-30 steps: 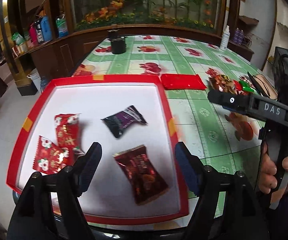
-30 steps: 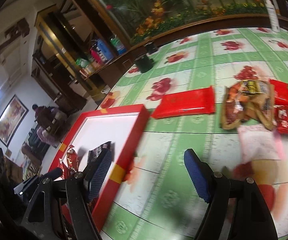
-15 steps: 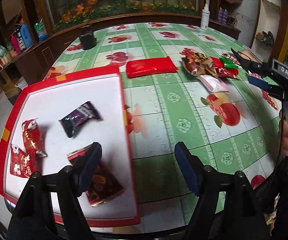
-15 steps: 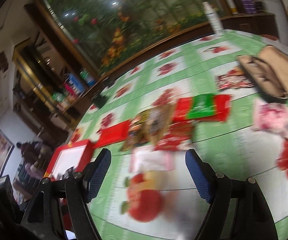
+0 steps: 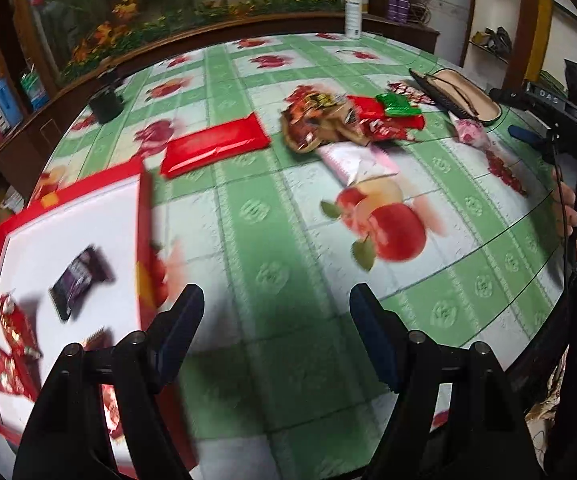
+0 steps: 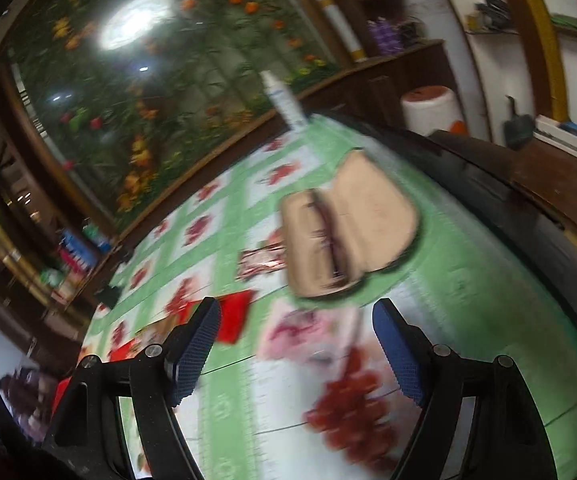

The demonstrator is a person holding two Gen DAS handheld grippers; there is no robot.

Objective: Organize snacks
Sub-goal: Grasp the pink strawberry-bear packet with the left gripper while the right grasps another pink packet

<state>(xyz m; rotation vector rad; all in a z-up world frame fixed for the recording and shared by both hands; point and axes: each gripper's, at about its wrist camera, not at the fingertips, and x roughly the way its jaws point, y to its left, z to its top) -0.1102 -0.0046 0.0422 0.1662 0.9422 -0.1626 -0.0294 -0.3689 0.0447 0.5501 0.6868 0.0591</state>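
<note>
- Glossy, crinkled foil on snack pile (image 5: 340, 124), far on table.
- Shiny smooth film on flat red pack (image 5: 214, 145).
- Smooth glossy wipe-clean tablecloth (image 5: 288, 248).
- Matt white tray (image 5: 144, 216) floor, glossy red rim.
- Ribbed blue rubbery pads (image 6: 196, 350); matt black plastic frames.

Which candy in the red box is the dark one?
Find the red tray at the left edge of the green table. Inside, on its white floor, lies the purple-black candy, nearest the middle. Every other wrapper there, like the red candies, is red.
</note>
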